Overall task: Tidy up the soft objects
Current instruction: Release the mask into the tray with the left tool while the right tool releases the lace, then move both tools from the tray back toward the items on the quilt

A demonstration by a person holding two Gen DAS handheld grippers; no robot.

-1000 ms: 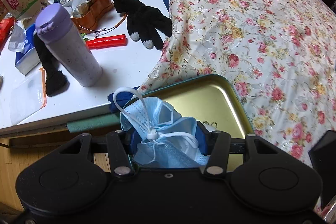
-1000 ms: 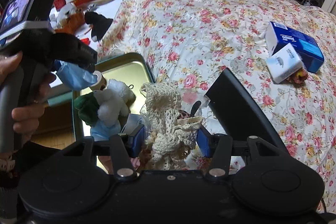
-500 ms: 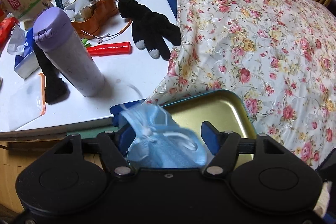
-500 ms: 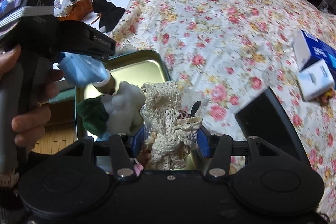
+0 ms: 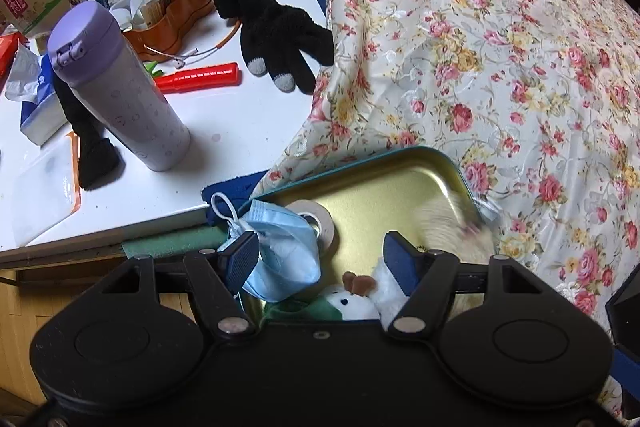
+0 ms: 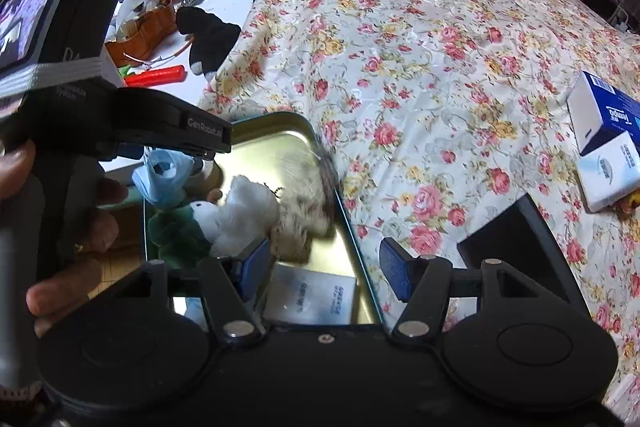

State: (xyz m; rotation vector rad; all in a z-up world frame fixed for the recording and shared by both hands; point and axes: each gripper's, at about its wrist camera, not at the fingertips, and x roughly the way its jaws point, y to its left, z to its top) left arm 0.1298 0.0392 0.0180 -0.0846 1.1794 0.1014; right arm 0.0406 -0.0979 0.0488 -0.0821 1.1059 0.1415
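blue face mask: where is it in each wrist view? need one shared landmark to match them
Left wrist: blue face mask low centre, draped over the left pad, above the gold tin tray.
Right wrist: the mask sits mid-left, hanging under the left gripper.
Shared landmark: black glove on the white table.

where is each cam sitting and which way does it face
Left wrist: on the left hand-held gripper, facing steeply down at the gold tin tray and white table; its own fingers show, with a blue face mask between them.
Right wrist: on the right hand-held gripper, facing down at the same tray; a hand shows.
Shared: tray, white plush toy, black glove.
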